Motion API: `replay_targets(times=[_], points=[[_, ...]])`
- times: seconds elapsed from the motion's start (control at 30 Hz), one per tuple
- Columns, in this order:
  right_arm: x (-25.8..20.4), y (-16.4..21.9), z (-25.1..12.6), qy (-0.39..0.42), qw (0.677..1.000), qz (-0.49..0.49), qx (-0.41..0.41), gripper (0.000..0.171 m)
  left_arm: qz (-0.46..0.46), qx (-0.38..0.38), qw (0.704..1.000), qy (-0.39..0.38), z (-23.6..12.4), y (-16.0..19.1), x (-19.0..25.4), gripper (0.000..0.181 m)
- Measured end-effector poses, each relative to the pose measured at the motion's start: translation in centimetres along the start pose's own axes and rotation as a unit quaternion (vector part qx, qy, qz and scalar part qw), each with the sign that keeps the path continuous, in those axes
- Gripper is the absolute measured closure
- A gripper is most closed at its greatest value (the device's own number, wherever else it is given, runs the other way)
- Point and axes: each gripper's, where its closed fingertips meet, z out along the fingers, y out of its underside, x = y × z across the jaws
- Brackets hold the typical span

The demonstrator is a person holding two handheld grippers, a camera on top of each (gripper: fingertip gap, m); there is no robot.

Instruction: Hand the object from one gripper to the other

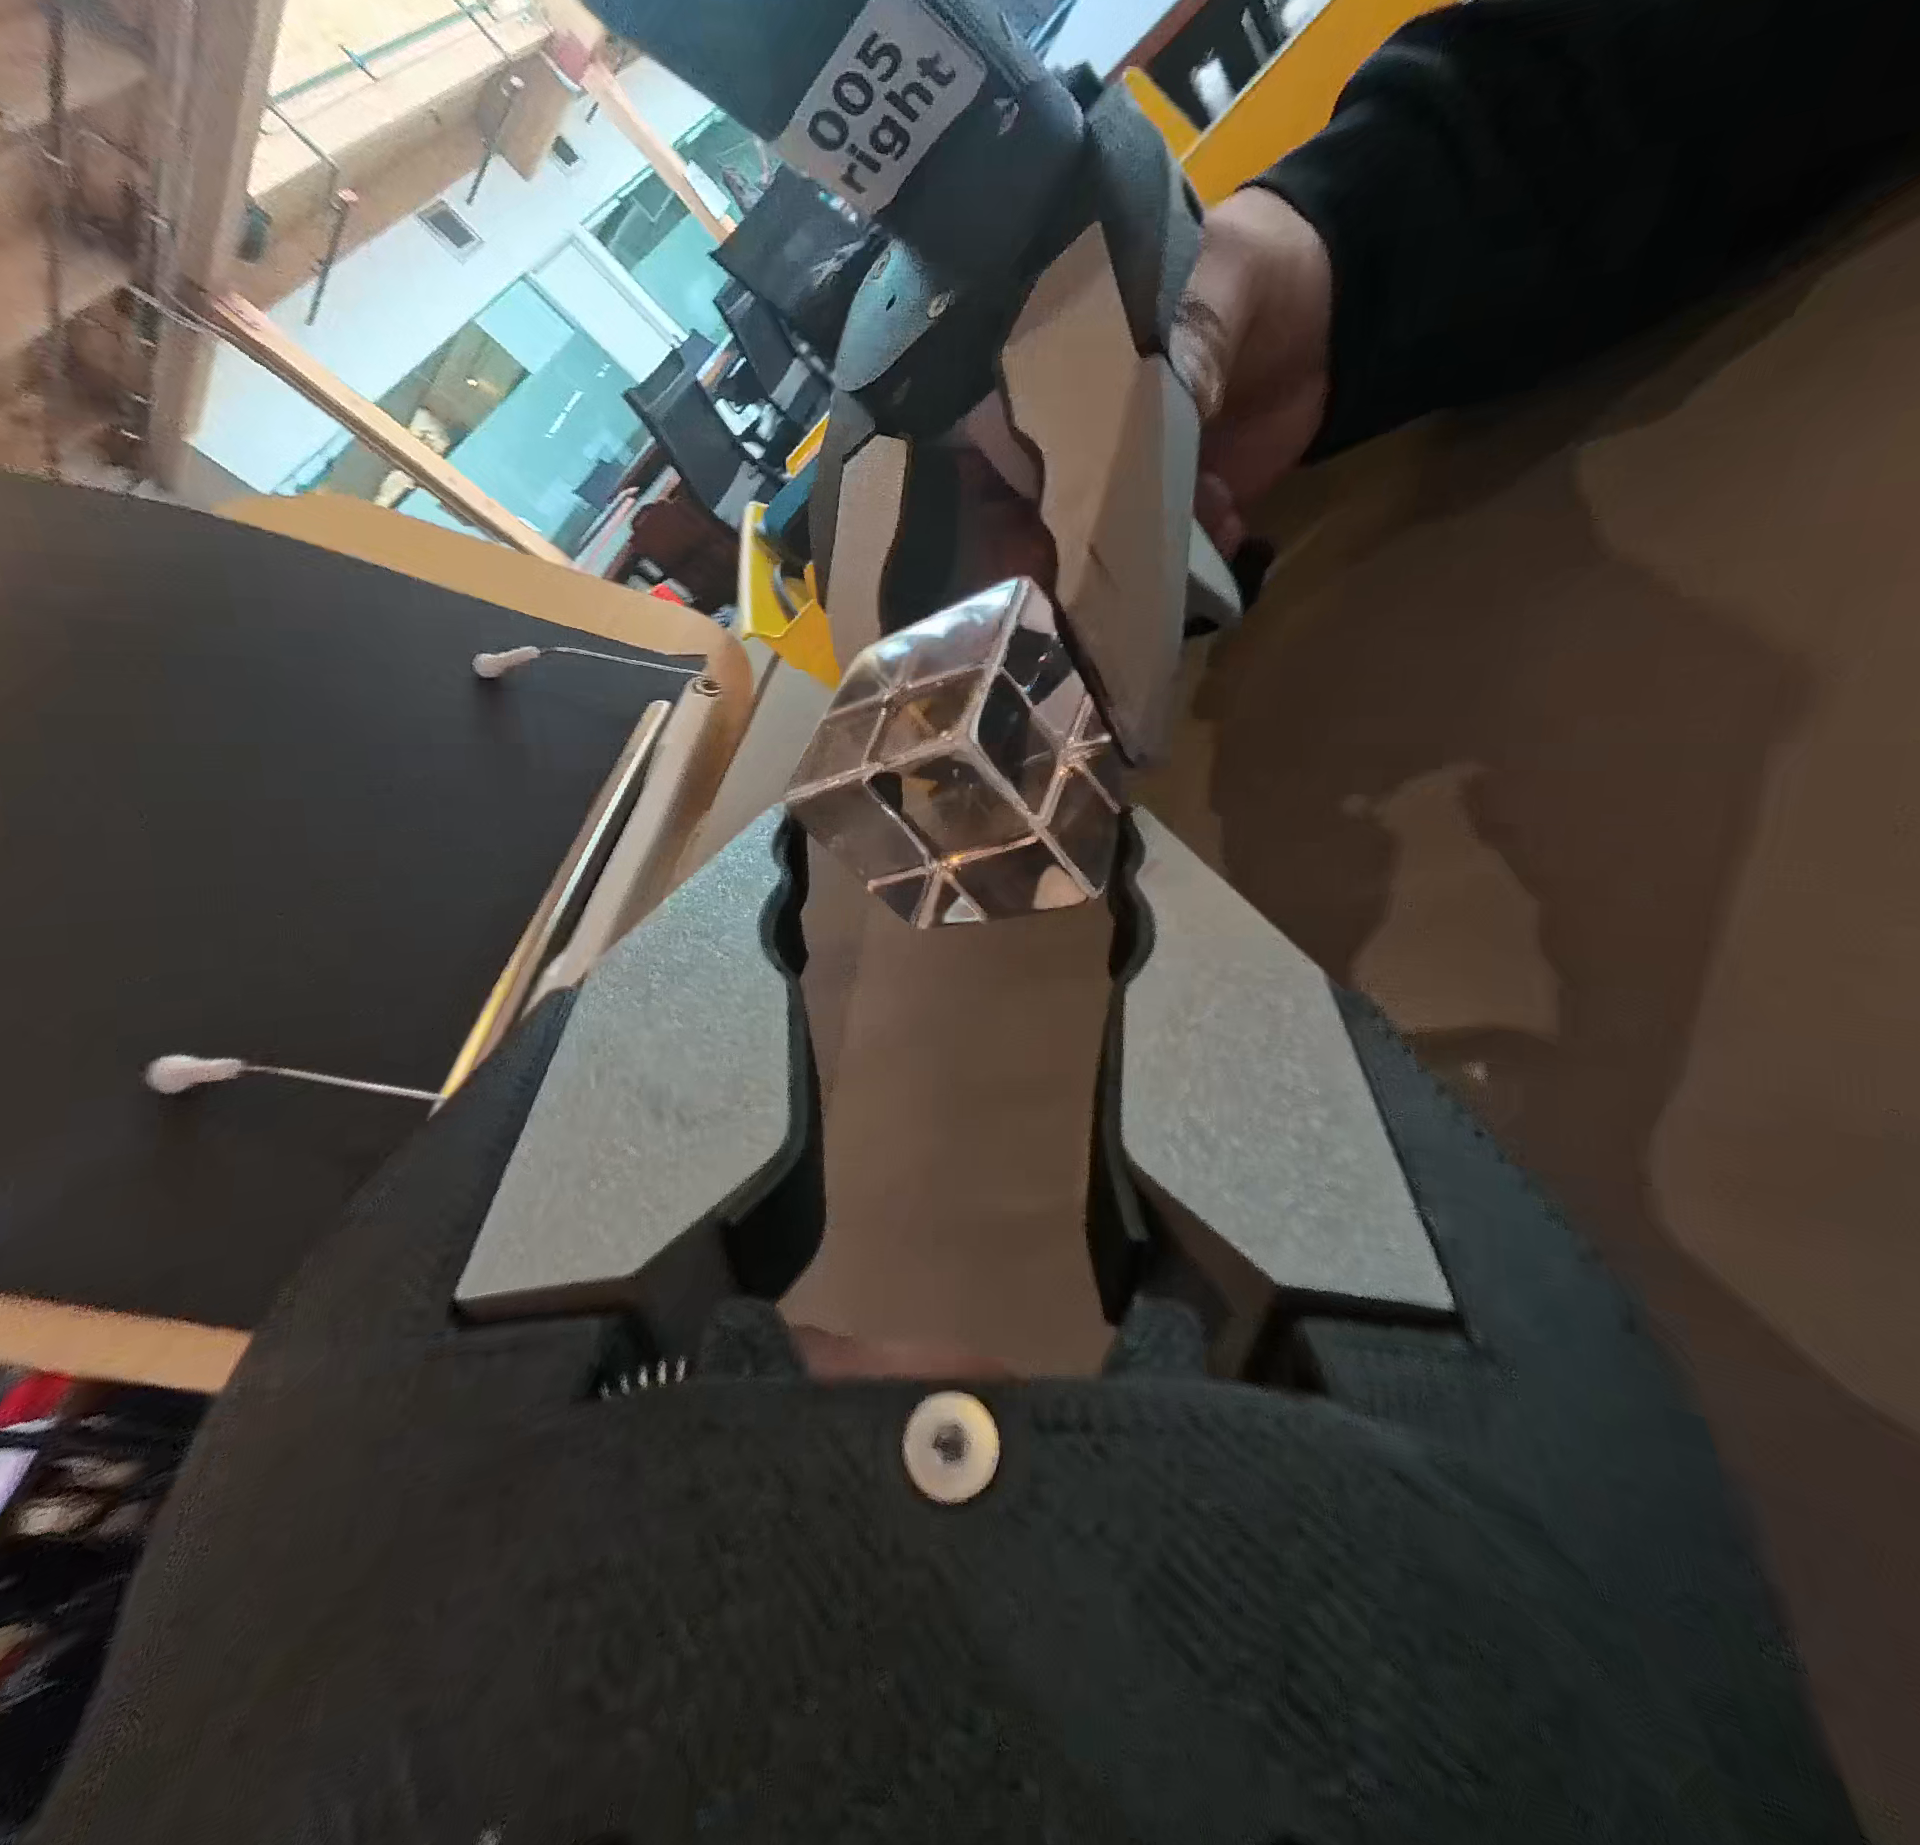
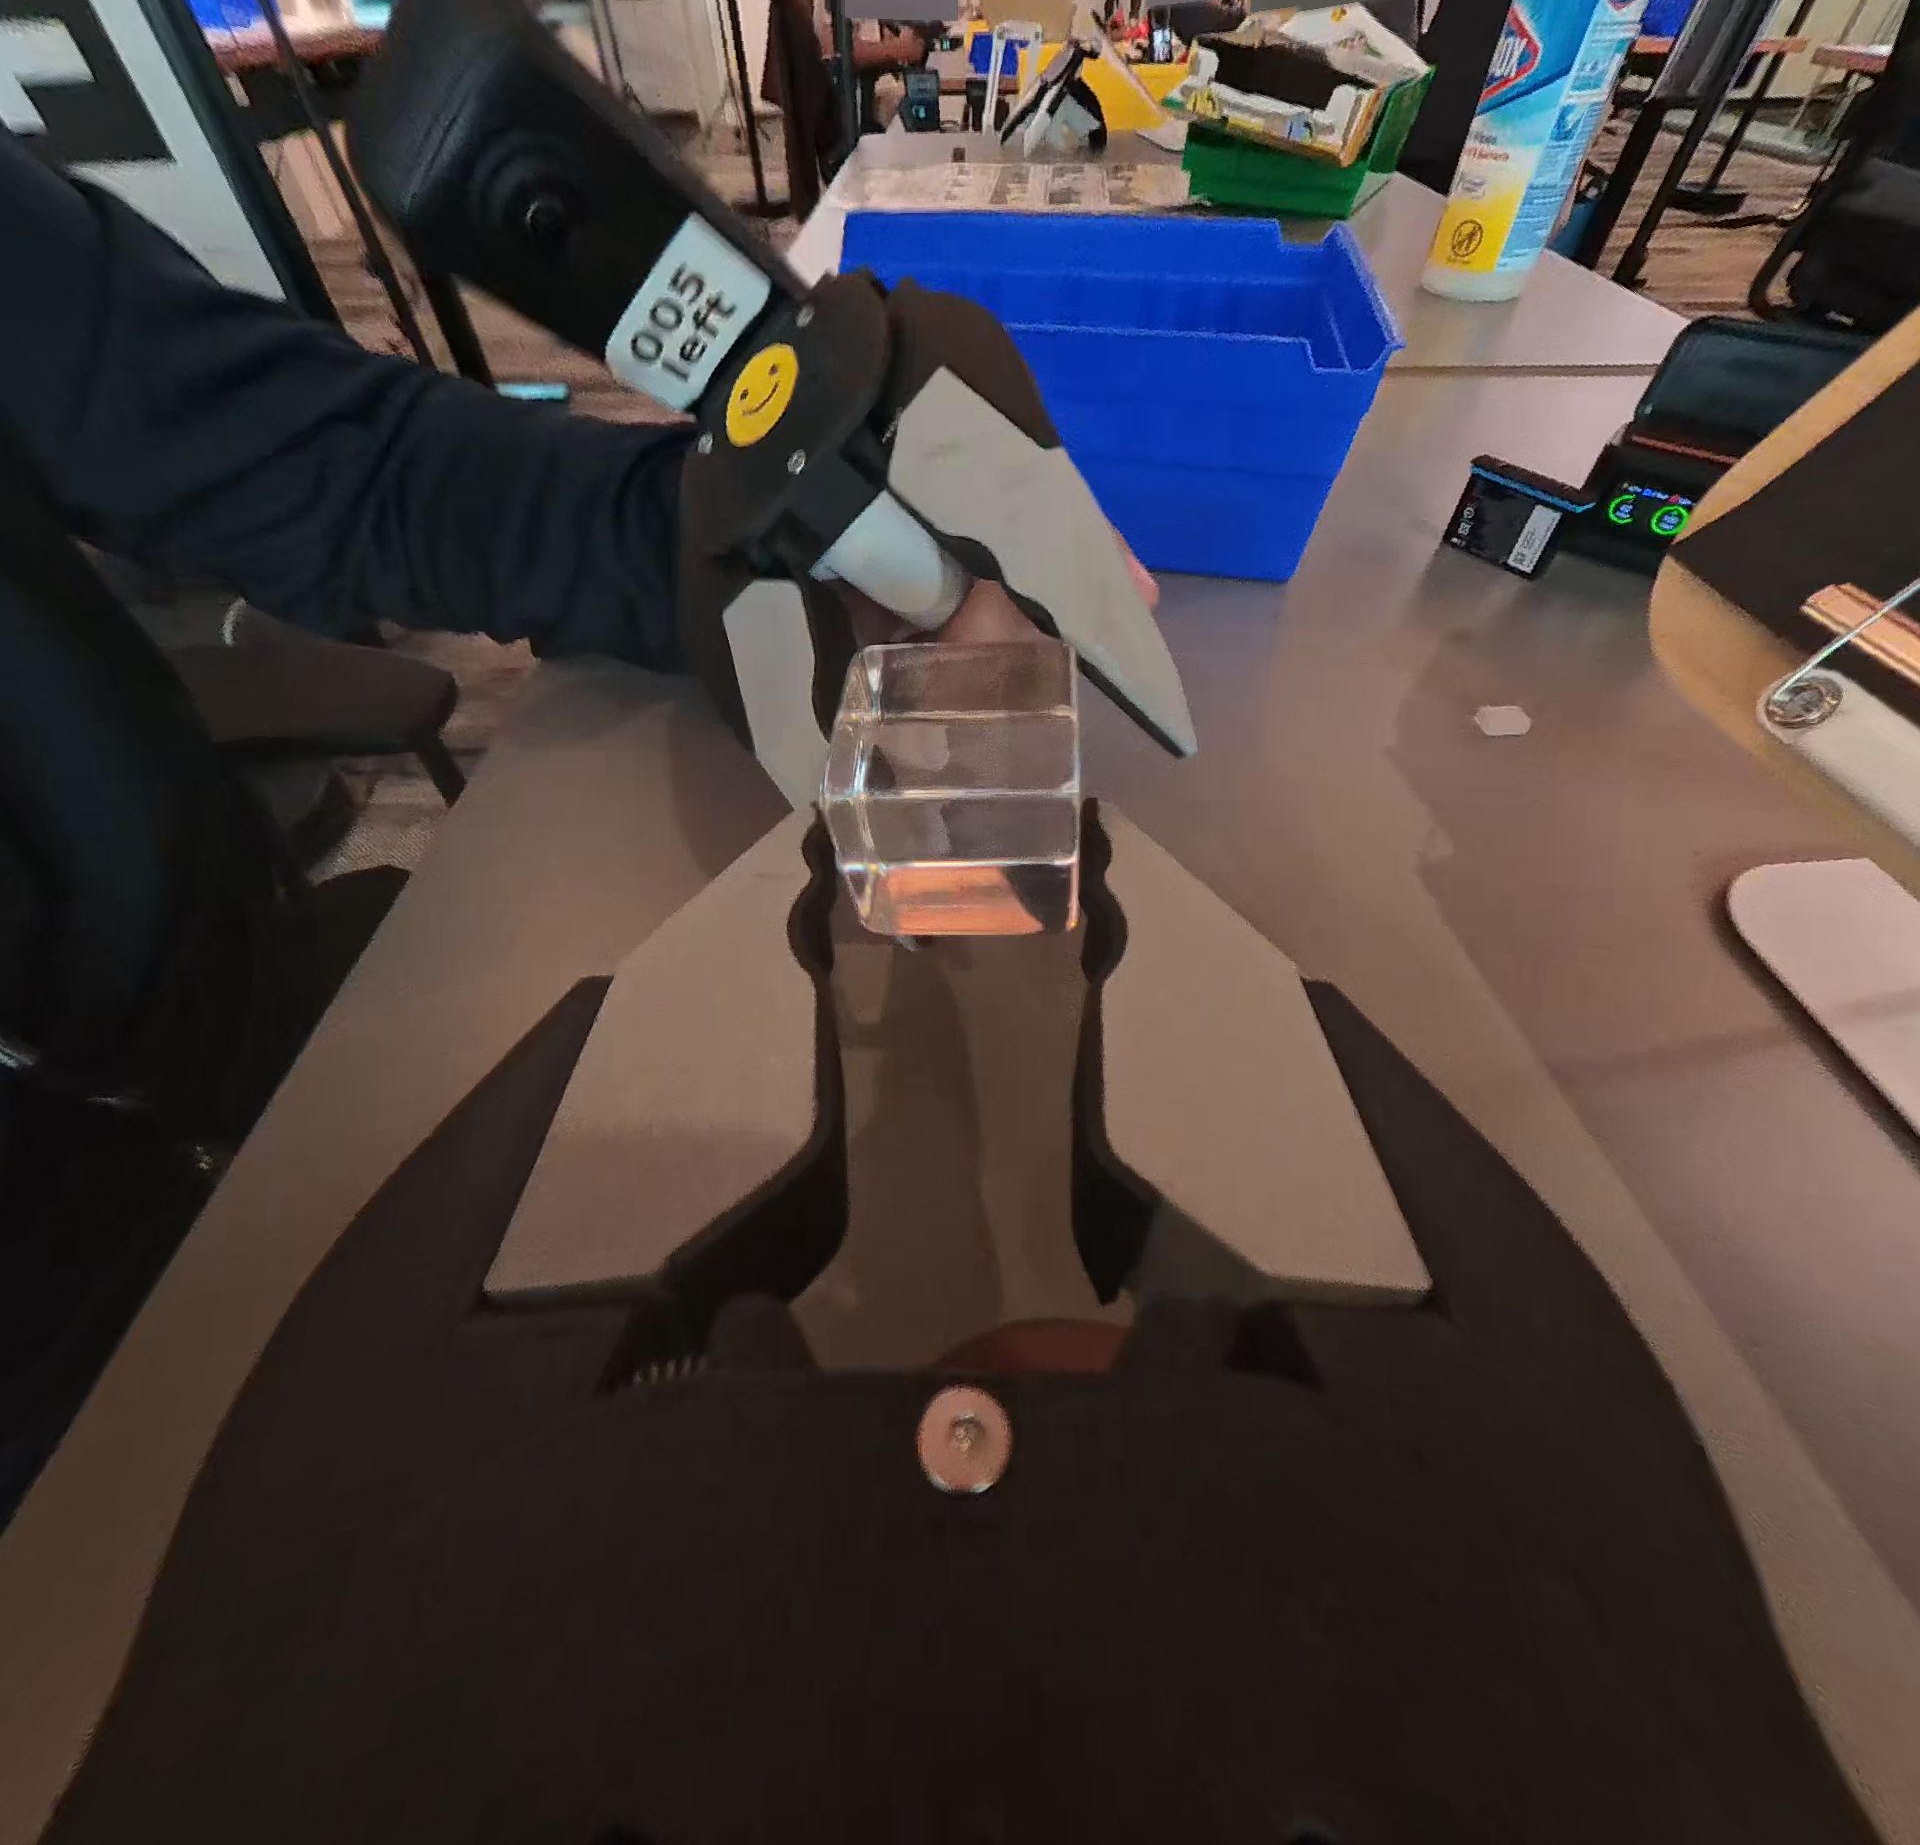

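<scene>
Bins come first: a blue open-topped plastic bin (image 2: 1143,393) stands on the grey table (image 2: 1455,860) beyond the hand-held grippers, and its inside is hidden from this angle. Behind it a green plastic tray (image 2: 1288,185) is heaped with papers and a dark box. A tall white canister with a blue and yellow printed label (image 2: 1538,112) stands to the right of the tray.

Each tool carries a white printed label on its body, and the left one also bears a round yellow smiley-face badge (image 2: 762,395). Two small black devices with green lit rings (image 2: 1652,512) sit near the table's right side.

The clear glass-like cube (image 2: 956,787) is held up in the air above the table, touching no surface. The right hand-held gripper (image 2: 951,860) is clenched on it, one fingertip against each side face. The left hand-held gripper (image 1: 956,860) reaches in from the opposite side and is also closed on the cube, its tips pressing two flanks in its own view.

A black board with a rounded pale wooden rim (image 1: 312,860) lies to one side, with two white-tipped cotton swabs (image 1: 187,1073) on it, well apart from the cube. The table under and around the cube is bare; the blue bin is the nearest obstacle ahead.
</scene>
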Motion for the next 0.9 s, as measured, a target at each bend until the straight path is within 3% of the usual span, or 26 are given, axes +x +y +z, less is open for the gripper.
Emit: replay_targets(times=[0.07,0.17,0.3,0.4,0.57,0.63,0.73,0.83,0.9], points=[[0.1,-0.5,-0.4,-0.020,0.998,0.050,0.018,0.122,0.059,-0.026,0.997,-0.029,0.1,0.4,-0.4,0.125],[0.8,-1.2,-1.5,-0.043,0.990,0.127,0.043,0.095,0.186,-0.062,0.975,-0.101,0.0,1.0,-1.7,0.126],[1.1,-1.7,-1.7,-0.065,0.974,0.204,0.067,0.082,0.285,-0.079,0.939,-0.176,0.1,0.9,-3.4,0.126],[1.0,-1.0,-1.0,-0.075,0.969,0.231,0.049,0.075,0.353,-0.076,0.914,-0.188,0.8,0.4,-2.9,0.126],[1.0,-0.4,-0.6,-0.047,0.983,0.174,0.029,0.107,0.374,-0.054,0.904,-0.200,0.6,-0.4,-2.8,0.126],[1.0,-0.4,-0.3,-0.036,0.987,0.157,0.024,0.119,0.365,-0.051,0.908,-0.198,0.4,-0.3,-2.8,0.126],[1.1,-0.1,-0.3,-0.015,0.994,0.109,0.010,0.123,0.310,-0.057,0.931,-0.184,0.6,0.4,-2.9,0.133],[2.2,0.2,-0.6,0.056,0.998,0.013,-0.015,0.129,0.139,-0.046,0.985,-0.092,0.3,1.7,-1.6,0.138],[3.1,0.1,-1.0,0.116,0.990,-0.067,-0.036,0.131,0.003,-0.018,1.000,-0.025,-0.1,1.7,-0.9,0.133]])
